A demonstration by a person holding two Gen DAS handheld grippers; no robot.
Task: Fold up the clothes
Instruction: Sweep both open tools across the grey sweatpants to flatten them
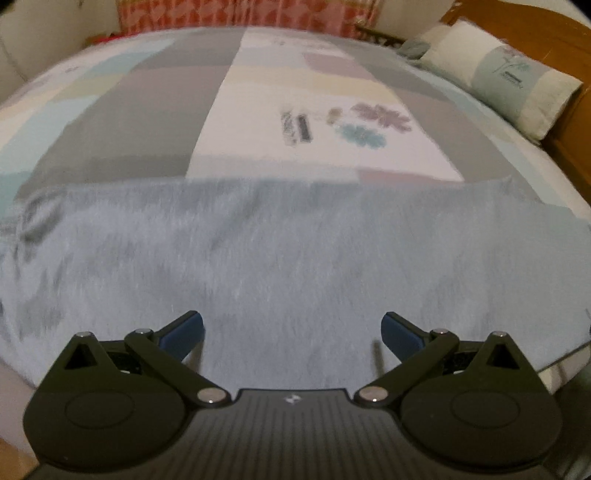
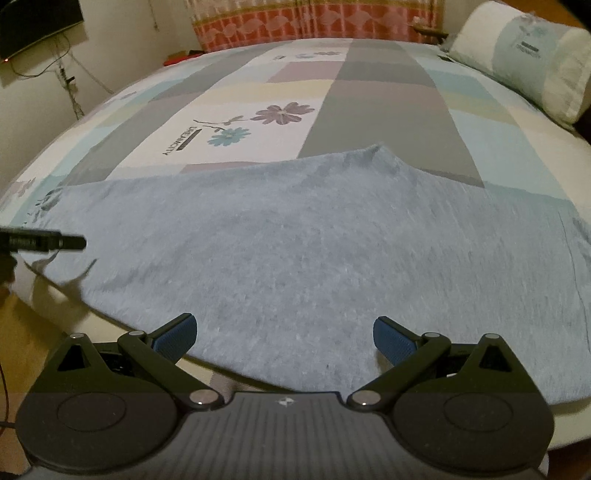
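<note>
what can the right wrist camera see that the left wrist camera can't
Only the right wrist view shows the dark screen on the wall, the left tool's tip entering from the side, and a raised peak on the cloth's far edge. Only the left wrist view shows the wooden headboard behind the pillow. Both show the light blue cloth spread on the patterned bedsheet, the flower print, the red curtain, and an open, empty tool: left tool, right tool.

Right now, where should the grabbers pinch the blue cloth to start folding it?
Pinch the blue cloth along its near edge, coming in from the bed's near side. That edge hangs just past the mattress, so a finger can probably slip under it. Both the left gripper and right gripper are open there already, one toward each end.
</note>
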